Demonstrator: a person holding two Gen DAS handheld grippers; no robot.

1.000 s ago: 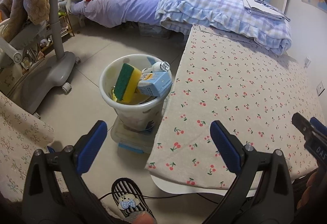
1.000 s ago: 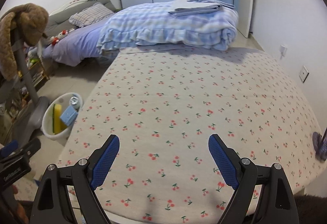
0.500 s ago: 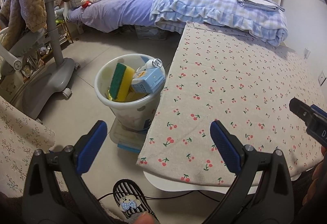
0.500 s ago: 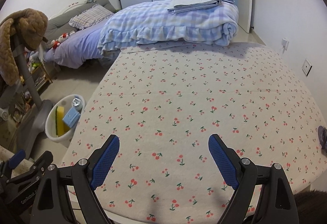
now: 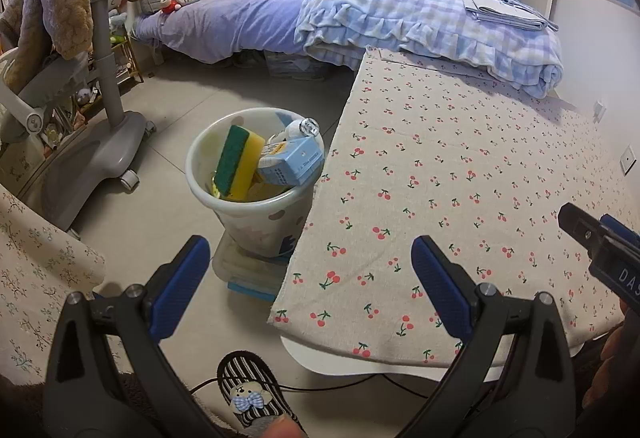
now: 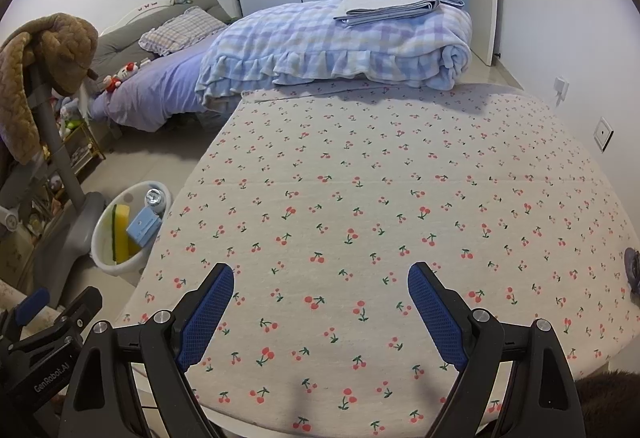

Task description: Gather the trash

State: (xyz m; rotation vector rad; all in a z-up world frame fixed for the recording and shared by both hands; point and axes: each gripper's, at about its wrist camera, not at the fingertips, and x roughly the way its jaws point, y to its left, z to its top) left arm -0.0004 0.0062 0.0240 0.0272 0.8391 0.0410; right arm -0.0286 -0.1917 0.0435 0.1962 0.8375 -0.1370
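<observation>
Behind the table (image 5: 460, 166), half-hidden bin (image 5: 224, 206).

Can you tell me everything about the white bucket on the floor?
The white bucket is a round plastic pail with a pale dotted pattern, standing upright on a clear lidded box on the floor, right beside the edge of the cherry tablecloth. It is almost full: a yellow sponge with a green side stands on end, a light blue carton leans against it, and a clear bottle pokes up behind.
</observation>
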